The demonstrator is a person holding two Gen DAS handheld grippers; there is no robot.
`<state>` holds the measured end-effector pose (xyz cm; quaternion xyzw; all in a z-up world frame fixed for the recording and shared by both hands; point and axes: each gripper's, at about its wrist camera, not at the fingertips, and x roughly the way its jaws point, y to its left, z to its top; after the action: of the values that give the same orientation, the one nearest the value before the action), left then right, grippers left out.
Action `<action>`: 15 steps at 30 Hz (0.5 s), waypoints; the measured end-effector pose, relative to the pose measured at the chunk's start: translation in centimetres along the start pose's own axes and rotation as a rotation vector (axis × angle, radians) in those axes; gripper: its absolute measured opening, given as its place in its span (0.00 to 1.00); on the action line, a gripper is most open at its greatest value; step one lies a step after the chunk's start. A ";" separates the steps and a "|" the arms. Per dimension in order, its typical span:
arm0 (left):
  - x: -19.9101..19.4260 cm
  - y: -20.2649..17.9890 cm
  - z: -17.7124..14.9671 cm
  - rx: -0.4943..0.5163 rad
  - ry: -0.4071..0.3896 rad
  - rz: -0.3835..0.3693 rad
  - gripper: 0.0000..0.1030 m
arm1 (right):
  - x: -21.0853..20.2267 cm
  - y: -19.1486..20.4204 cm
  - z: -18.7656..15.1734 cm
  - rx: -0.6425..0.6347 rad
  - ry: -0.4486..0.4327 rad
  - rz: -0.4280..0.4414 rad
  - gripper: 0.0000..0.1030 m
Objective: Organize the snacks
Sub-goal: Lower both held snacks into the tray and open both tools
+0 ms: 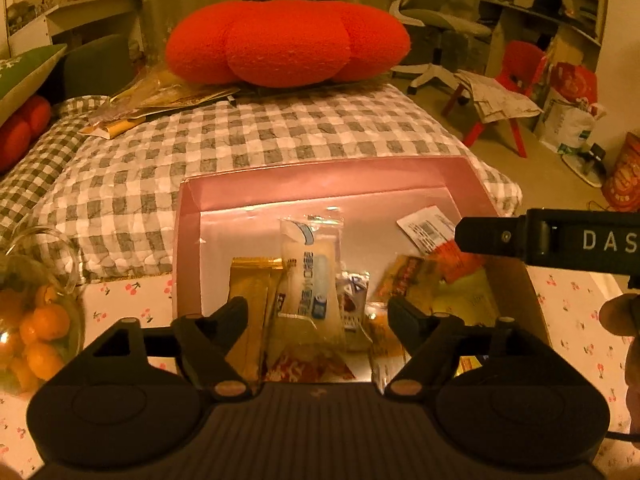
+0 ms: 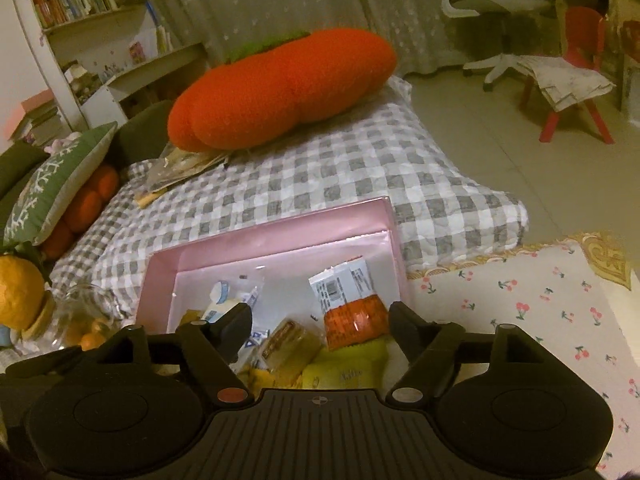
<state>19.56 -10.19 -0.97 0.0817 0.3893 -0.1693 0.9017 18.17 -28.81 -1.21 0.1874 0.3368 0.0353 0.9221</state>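
Note:
A pink box [image 1: 188,240] [image 2: 160,276] lies open in front of a checked quilt and holds several snack packets. My left gripper [image 1: 318,308] hangs open over the box's near end. A clear white-and-blue packet [image 1: 310,272] lies in the box between its fingers, and no pad presses on it. A gold packet [image 1: 250,292] lies beside it. My right gripper [image 2: 320,316] stands open over the same box, above an orange-and-white packet [image 2: 348,304], a brown packet [image 2: 286,344] and a yellow one [image 2: 348,368]. One black finger [image 1: 488,236] of the right gripper reaches in from the right in the left wrist view.
A big red tomato cushion [image 1: 284,40] [image 2: 280,88] rests on the checked quilt [image 1: 280,136] behind the box. A glass bowl of small oranges [image 1: 36,320] stands left of it. The box sits on a cherry-print cloth [image 2: 520,312]. A red chair [image 1: 516,80] and an office chair stand beyond.

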 end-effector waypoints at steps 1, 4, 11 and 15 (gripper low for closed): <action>-0.3 -0.1 -0.1 0.002 0.000 0.000 0.78 | -0.3 0.0 -0.1 0.002 0.000 -0.001 0.80; -1.2 -0.3 -0.5 0.005 0.004 -0.012 0.91 | -1.4 0.0 -0.4 0.007 -0.002 -0.015 0.86; -3.3 -0.7 -1.8 0.022 0.010 -0.040 0.95 | -3.8 0.3 -1.0 0.017 0.001 -0.019 0.87; -4.2 -0.3 -2.7 -0.001 0.010 -0.051 0.97 | -5.4 0.6 -1.7 0.014 -0.001 -0.021 0.91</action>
<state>14.95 -8.72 0.25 0.0724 0.3958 -0.1915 0.8952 12.98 -28.78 1.11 0.1904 0.3384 0.0230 0.9213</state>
